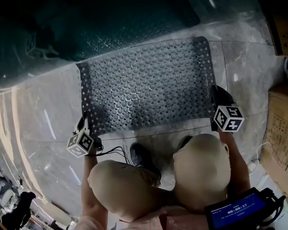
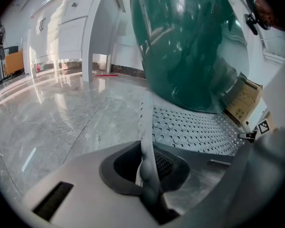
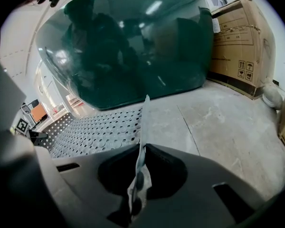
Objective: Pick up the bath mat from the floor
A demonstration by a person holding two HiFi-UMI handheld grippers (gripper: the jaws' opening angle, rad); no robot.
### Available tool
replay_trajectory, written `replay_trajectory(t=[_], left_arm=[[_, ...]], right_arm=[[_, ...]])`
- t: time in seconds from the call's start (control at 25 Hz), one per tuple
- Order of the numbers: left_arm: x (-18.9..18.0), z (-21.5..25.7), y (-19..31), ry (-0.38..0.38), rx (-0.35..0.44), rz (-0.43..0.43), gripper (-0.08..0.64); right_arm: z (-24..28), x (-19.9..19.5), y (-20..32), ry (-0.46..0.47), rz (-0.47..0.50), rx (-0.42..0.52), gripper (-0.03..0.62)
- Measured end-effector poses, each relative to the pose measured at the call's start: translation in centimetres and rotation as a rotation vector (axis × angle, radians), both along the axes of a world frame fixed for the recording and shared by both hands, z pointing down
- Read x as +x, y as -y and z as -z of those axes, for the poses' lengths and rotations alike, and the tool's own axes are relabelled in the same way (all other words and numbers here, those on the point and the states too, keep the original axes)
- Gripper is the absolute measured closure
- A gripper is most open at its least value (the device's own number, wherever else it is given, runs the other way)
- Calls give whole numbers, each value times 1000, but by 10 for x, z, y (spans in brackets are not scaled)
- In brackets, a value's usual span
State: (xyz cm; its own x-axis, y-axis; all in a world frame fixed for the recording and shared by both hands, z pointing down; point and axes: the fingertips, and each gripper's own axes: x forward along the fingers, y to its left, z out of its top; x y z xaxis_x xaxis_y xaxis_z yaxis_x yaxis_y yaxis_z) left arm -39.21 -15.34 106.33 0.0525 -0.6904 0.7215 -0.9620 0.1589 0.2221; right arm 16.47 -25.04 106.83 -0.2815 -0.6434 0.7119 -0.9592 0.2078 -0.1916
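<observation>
Two grips | left gripper [image 1: 82,124] clamps bath mat [image 1: 149,83] left edge | right gripper [image 1: 215,94] clamps right edge

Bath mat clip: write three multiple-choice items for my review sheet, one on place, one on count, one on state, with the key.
1. Where is the mat?
A. On the floor beside the tub
B. Inside the tub
C. Draped over the tub's rim

2. How many claws grip it?
A. None
B. One
C. Two

3. How does the mat lie?
A. Rolled up
B. Spread out
C. Folded in half

Key:
1 A: the head view shows it on the marble against the green tub.
2 C: the left claw and the right claw are each shut on an edge.
3 B: its whole dotted face shows.
</observation>
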Motion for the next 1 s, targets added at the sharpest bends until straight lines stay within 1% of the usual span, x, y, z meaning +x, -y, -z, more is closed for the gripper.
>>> replay_trajectory(t=[0.08,0.36,0.56,0.76,1.0], left_arm=[[1,-2,1,-12,1,4,522],[-1,-8,3,-11,-6,-5,522],[1,-4,1,-6,-1,-3,522],[5,-3,1,-4,-1,-20,523],[14,-3,4,-17,-9,-46,523]], right_arm=[[-1,0,0,-4,1,-2,557],[3,-3,3,-18,3,7,557],[5,-3,2,-18,4,12,557],[8,-5,1,-30,9,16,557],[9,-20,3,-36,19,3,558]])
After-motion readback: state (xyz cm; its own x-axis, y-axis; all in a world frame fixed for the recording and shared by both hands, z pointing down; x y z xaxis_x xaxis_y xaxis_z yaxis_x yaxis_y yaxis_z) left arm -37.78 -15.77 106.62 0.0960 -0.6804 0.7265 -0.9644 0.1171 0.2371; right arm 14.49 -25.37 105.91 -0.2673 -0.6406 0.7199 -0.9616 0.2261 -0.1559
